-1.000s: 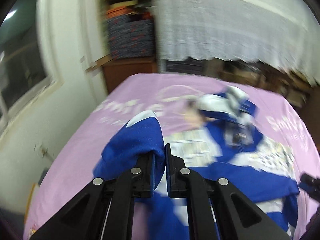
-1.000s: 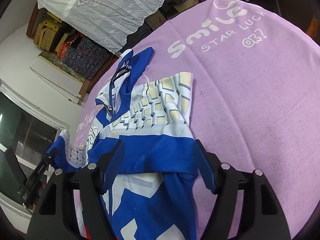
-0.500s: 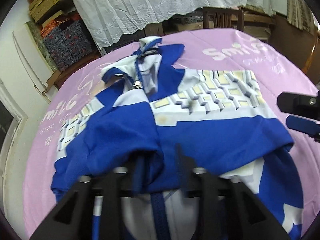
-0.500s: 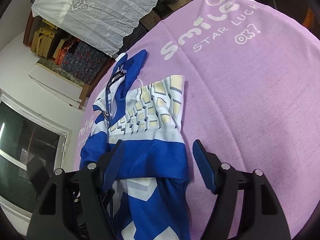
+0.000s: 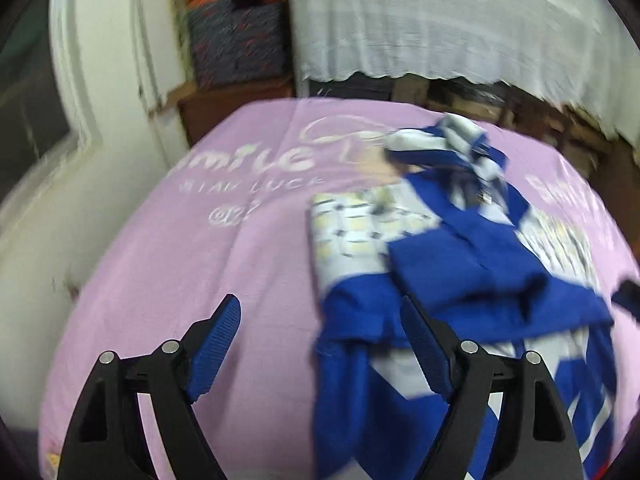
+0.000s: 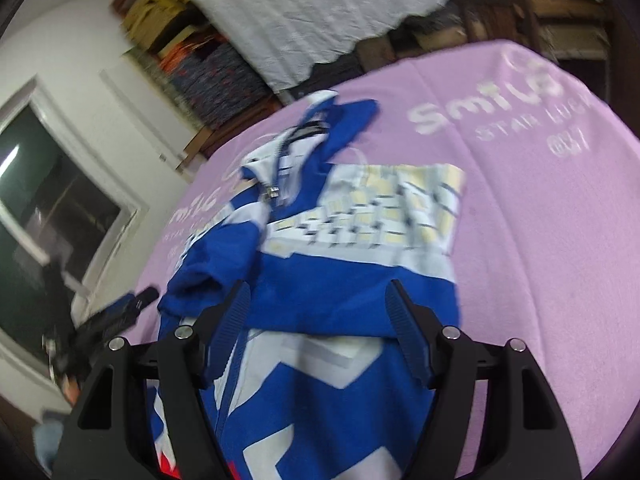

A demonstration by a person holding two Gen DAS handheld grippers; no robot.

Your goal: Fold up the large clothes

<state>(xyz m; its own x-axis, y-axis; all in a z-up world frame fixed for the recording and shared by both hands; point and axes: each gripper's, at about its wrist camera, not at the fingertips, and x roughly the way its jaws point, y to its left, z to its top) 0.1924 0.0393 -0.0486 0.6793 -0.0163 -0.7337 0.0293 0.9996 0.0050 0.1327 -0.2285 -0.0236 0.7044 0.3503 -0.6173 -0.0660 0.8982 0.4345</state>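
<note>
- A blue-and-white zip jacket (image 6: 344,240) lies spread on a lilac printed cloth (image 6: 540,216) covering what looks like a tabletop, collar toward the far edge and hem toward the near edge, so its long axis runs away from both cameras.
- The right tongs (image 6: 320,316) hang directly over the jacket's lower half, jaws wide apart and holding nothing; blue fabric fills the gap between the blue-padded fingers (image 6: 404,328).
- The left tongs (image 5: 320,344) are likewise spread and empty, set off to the jacket's left: one finger stands over bare lilac cloth (image 5: 180,272), the other over the garment's left edge (image 5: 424,344).
- From the left wrist camera the jacket (image 5: 460,272) lies forward and to the right, with a blue sleeve panel folded in across the chest toward the right; the frame is blurred, so fine creases cannot be read.
- Seen from the right wrist camera, the left tongs (image 6: 124,308) sit at the jacket's left side near the cloth's left edge.
- Judged from the layout, the right hand is nearer the unfolded right side, whose patterned white panel reaches toward the cloth's right edge; that side looks the likely next fold, across the long axis.
</note>
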